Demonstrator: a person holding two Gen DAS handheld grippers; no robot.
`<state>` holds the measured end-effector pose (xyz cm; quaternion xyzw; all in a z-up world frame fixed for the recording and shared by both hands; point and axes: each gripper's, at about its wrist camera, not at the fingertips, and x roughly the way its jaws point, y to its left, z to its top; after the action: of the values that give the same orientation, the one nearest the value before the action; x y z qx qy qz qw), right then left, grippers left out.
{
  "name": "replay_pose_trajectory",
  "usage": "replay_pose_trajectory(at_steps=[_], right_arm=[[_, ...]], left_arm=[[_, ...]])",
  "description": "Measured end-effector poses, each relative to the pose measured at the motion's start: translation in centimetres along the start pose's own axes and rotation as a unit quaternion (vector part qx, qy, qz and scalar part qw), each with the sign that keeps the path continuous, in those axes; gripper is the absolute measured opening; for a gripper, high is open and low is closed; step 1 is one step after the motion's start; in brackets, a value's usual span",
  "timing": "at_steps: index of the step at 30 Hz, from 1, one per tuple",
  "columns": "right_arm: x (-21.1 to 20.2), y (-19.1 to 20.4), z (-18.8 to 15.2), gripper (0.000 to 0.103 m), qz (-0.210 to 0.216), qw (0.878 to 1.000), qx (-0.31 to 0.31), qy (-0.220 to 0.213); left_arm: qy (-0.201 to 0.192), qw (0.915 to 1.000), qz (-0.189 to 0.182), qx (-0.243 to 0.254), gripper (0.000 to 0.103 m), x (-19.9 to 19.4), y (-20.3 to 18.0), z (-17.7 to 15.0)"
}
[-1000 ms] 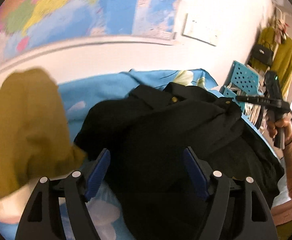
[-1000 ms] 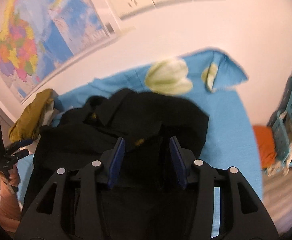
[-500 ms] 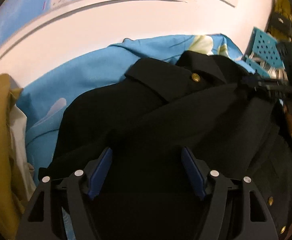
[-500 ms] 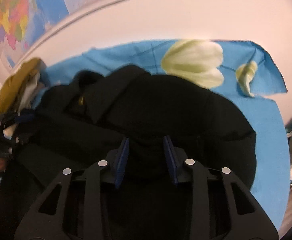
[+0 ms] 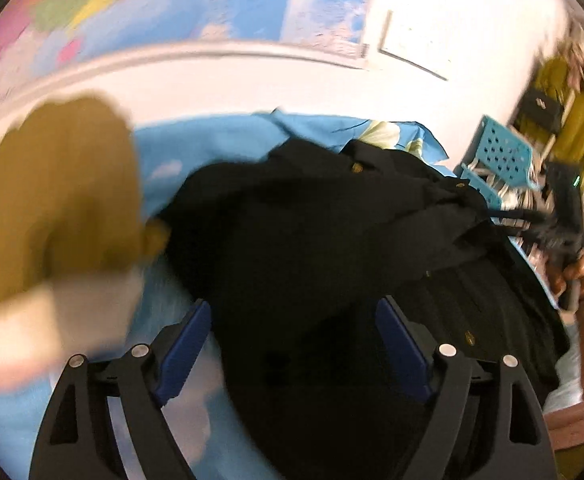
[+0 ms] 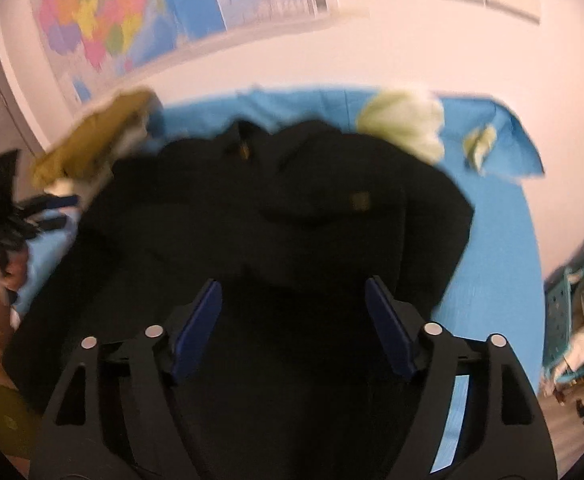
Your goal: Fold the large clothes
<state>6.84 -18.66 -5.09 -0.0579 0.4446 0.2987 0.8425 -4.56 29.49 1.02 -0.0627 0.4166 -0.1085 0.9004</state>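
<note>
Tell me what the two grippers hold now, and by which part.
Nothing. Both the left gripper and the right gripper are opening above the black coat.

Mustard garment crowds the black coat's left.

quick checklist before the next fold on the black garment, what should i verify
1. Left tool free of cloth: ok, jaws opening, pads clear of the black garment beneath.
2. Right tool free of cloth: ok, jaws opening, nothing pinched.
3. Garment lying flat: not ok, bunched and creased on the blue sheet.
4. Mustard garment clear of the fold area: not ok, it meets the black one's edge.
5. Hem and sleeves located: cannot tell, too dark and blurred.
</note>
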Motion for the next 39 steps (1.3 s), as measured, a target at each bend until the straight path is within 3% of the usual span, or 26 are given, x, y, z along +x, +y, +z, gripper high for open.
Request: replay_pose_trajectory(at_steps=[3, 8, 11, 18, 22, 26, 28, 30, 32, 33, 34, 36, 38, 39], right_arm=[[0.3, -0.4, -0.5, 0.072, -0.003, 1.0, 0.021, 0.001], [-4.3, -1.8, -2.1, 0.09, 0.045, 0.995, 0.077, -0.052], [-6.6, -3.0, -4.7, 0.093, 0.04, 0.991, 0.111, -0.058], [-9.4, -6.4, -13.2, 0.097, 0.071, 0.97, 0.226, -0.05], [-9.8, -5.4, -15.6, 0.097, 0.098, 0.968, 0.228, -0.046], [-9.6, -3.3, -16.3, 0.098, 0.108, 0.974, 0.194, -0.043], [-9.3, -2.5, -16.3, 0.095, 0.119, 0.975, 0.184, -0.045], [-9.5, -2.1, -16.5, 0.087, 0.121, 0.976, 0.173, -0.049], [-9.7, -2.5, -16.9, 0.038, 0.158, 0.968, 0.19, -0.054], [-9.9, -2.7, -17.0, 0.034, 0.177, 0.962, 0.2, -0.058], [-10.5, -2.7, -17.2, 0.035, 0.189, 0.959, 0.199, -0.071], [-10.8, -2.7, -17.2, 0.049, 0.173, 0.963, 0.191, -0.074], [-10.4, -2.9, -17.6, 0.08, 0.171, 0.962, 0.203, -0.066], [-10.1, -3.0, -17.8, 0.081, 0.172, 0.962, 0.206, -0.058]], left_arm=[[0.022, 0.9989, -0.012, -0.04, 0.082, -0.5, 0.9, -2.6], [0.051, 0.9959, -0.024, -0.07, 0.083, -1.3, 0.5, -6.1], [0.052, 0.9949, -0.046, -0.073, 0.088, -2.2, -0.5, -7.8], [0.08, 0.9869, -0.113, -0.082, 0.094, -2.5, -2.4, -10.4], [0.095, 0.9822, -0.137, -0.088, 0.096, -1.8, -3.2, -10.7], [0.1, 0.9812, -0.147, -0.075, 0.096, -1.6, -4.4, -10.9], [0.095, 0.986, -0.124, -0.058, 0.086, -1.8, -5.1, -11.1], [0.083, 0.9889, -0.113, -0.05, 0.051, -2.7, -5.0, -11.3], [0.071, 0.9858, -0.13, -0.08, 0.031, -3.7, -3.9, -11.3], [0.064, 0.9846, -0.134, -0.093, 0.026, -4.3, -3.2, -11.4], [0.054, 0.9834, -0.137, -0.106, 0.025, -5.1, -2.6, -11.5], [0.043, 0.9843, -0.132, -0.109, 0.024, -6.4, -1.9, -11.9], [0.046, 0.9853, -0.121, -0.112, 0.024, -6.8, -1.3, -12.4], [0.055, 0.9842, -0.124, -0.114, 0.027, -6.6, -1.0, -12.7]])
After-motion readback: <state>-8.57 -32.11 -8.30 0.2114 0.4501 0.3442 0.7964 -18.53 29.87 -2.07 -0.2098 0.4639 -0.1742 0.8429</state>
